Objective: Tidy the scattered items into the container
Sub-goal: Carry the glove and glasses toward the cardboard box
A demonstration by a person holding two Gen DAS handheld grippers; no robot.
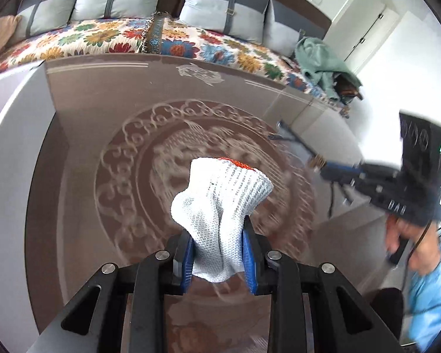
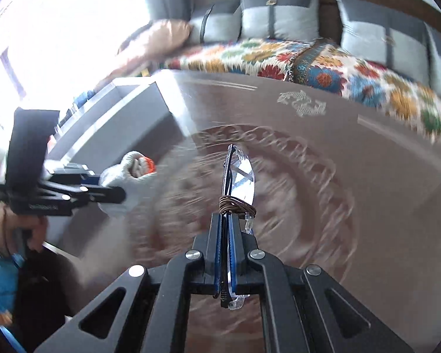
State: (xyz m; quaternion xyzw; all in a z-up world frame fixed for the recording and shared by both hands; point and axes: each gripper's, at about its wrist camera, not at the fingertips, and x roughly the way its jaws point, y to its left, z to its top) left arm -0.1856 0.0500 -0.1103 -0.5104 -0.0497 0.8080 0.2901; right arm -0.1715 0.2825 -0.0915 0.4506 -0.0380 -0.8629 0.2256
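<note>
The left claw (image 1: 219,260) is closed on a white knitted work glove with an orange cuff (image 1: 220,206), pinched at its lower part between the blue pads (image 1: 247,260); the glove stands clear above the brown patterned glass bench (image 1: 103,117). The right claw (image 2: 225,253) is nearly shut on a pair of clear plastic safety glasses with a brown cord wound round them (image 2: 239,182), gripped edge-on and also lifted off the bench.

The glove is soft and held by a narrow fold, so a quick swing could let it slide out of the pads. The glasses are smooth and held on a thin edge; they could twist or slip, and the cord might unwind and snag.

A grey open box (image 2: 126,108), possibly the container, shows only at the left of the right wrist view, its inside mostly hidden and washed out by window glare. The bench pattern is smeared by motion blur in both views.
</note>
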